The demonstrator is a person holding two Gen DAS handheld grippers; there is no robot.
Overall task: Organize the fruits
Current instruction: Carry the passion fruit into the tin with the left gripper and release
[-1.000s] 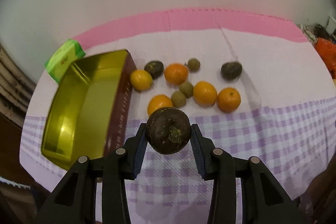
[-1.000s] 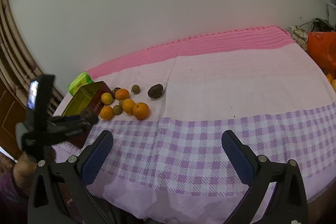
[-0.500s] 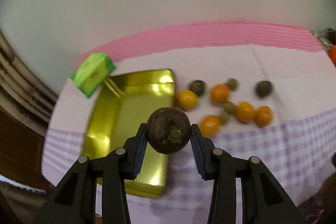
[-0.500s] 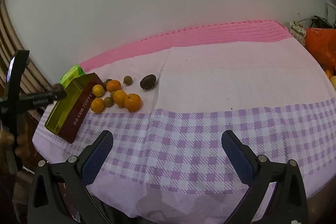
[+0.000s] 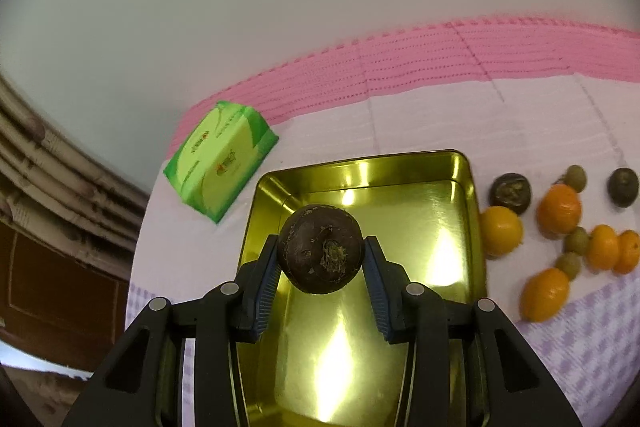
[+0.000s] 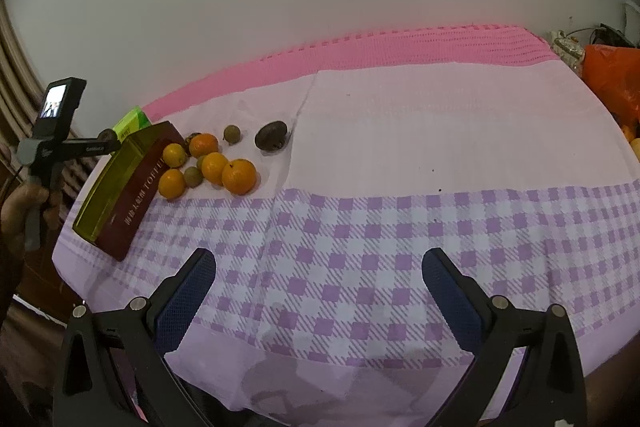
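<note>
My left gripper is shut on a dark purple round fruit and holds it above the open gold tin. Right of the tin lie several oranges, small green fruits and two more dark fruits. In the right wrist view the tin sits at the table's left edge with the fruit cluster beside it and one dark fruit farther right. My right gripper is open and empty above the checked cloth near the front edge.
A green packet lies behind and left of the tin. The person's hand and left gripper body show at the left. An orange plastic bag sits at the far right. A white wall stands behind the table.
My left gripper has carried the dark fruit leftward from over the fruit cluster to over the gold tin. The right gripper has stayed open and drifted slightly.
</note>
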